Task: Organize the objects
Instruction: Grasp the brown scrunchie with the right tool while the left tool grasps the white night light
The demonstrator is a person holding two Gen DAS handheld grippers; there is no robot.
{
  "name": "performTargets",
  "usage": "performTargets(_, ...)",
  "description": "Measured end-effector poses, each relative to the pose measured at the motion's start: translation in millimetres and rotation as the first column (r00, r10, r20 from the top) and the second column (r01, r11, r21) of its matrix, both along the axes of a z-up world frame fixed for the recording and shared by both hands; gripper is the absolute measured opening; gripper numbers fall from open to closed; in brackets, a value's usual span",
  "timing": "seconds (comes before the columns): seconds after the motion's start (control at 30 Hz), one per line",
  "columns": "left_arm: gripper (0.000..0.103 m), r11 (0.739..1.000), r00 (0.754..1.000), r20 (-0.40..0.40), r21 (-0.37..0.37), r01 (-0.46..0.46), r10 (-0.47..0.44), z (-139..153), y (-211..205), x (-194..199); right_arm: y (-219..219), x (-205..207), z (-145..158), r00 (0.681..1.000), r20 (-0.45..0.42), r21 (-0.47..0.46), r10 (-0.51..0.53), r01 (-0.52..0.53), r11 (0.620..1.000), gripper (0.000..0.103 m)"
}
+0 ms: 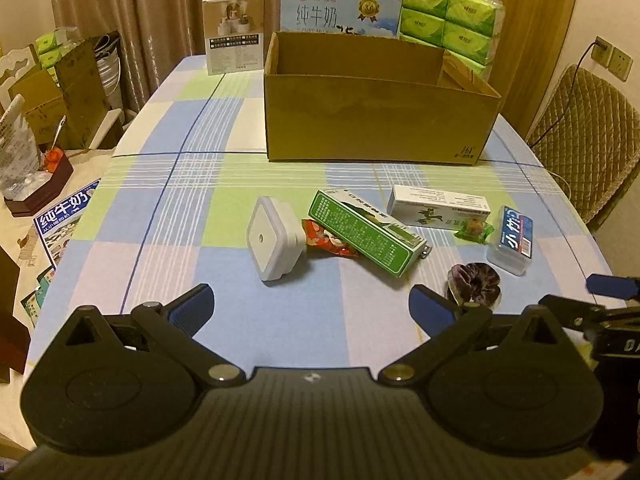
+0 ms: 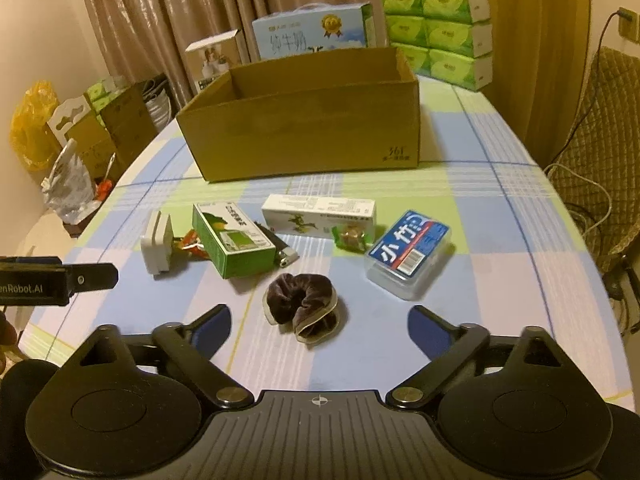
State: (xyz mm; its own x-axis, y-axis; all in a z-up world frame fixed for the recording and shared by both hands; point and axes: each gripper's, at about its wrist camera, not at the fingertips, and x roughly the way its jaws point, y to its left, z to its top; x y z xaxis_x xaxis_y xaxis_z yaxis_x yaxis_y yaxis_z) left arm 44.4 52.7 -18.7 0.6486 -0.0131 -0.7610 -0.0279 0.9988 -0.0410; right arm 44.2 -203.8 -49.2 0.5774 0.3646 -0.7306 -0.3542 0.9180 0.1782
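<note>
An open cardboard box stands mid-table. In front of it lie a white square night light, a red snack packet, a green box, a white box, a green candy, a clear blue-labelled case and a dark velvet scrunchie. My left gripper is open and empty, near the night light. My right gripper is open and empty, just short of the scrunchie.
A lighter lies beside the green box. Behind the cardboard box stand a milk carton, green tissue packs and a small white box. A padded chair is at the right; clutter lies left of the table.
</note>
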Motion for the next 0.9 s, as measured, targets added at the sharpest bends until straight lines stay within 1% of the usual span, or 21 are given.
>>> performTargets(0.23,0.102,1.0,1.0,-0.023,0.015,0.018,-0.018,-17,3,22,14,18,-25,0.999,-0.037,-0.01,0.015,-0.016,1.0,0.082)
performTargets(0.43,0.102,0.991,0.992,-0.03,0.06,0.123,-0.121,-27,16,45,32,31,-43,0.998,-0.058,-0.025,0.023,-0.025,0.999,0.077)
performTargets(0.57,0.102,0.98,0.982,-0.036,0.078,0.185,-0.183,-34,30,59,44,40,-55,0.998,-0.069,-0.038,0.004,-0.006,0.999,0.071)
performTargets(0.67,0.102,0.973,0.976,-0.047,0.079,0.216,-0.213,-41,38,69,54,45,-64,0.997,-0.071,-0.082,0.003,-0.009,0.997,0.066)
performTargets(0.73,0.102,0.97,0.972,-0.051,0.072,0.233,-0.23,-44,42,73,57,47,-69,0.998,-0.063,-0.106,-0.005,-0.002,0.994,0.06)
performTargets(0.77,0.102,0.967,0.969,-0.052,0.067,0.245,-0.242,-46,44,76,58,48,-71,0.998,-0.058,-0.118,-0.006,0.0,0.993,0.047)
performTargets(0.8,0.102,0.963,0.965,-0.052,0.064,0.26,-0.257,-48,46,78,58,49,-73,0.999,-0.054,-0.131,-0.008,0.0,0.991,0.032)
performTargets(0.83,0.102,0.959,0.961,-0.049,0.065,0.275,-0.272,-50,48,80,58,49,-74,0.998,-0.055,-0.136,-0.006,-0.002,0.991,0.029)
performTargets(0.87,0.102,0.954,0.955,-0.045,0.064,0.294,-0.292,-52,50,81,57,50,-74,0.999,-0.055,-0.135,-0.002,-0.005,0.991,0.022)
performTargets(0.9,0.102,0.944,0.946,-0.042,0.065,0.324,-0.322,-55,51,83,57,50,-73,0.999,-0.052,-0.135,0.004,-0.011,0.991,0.021)
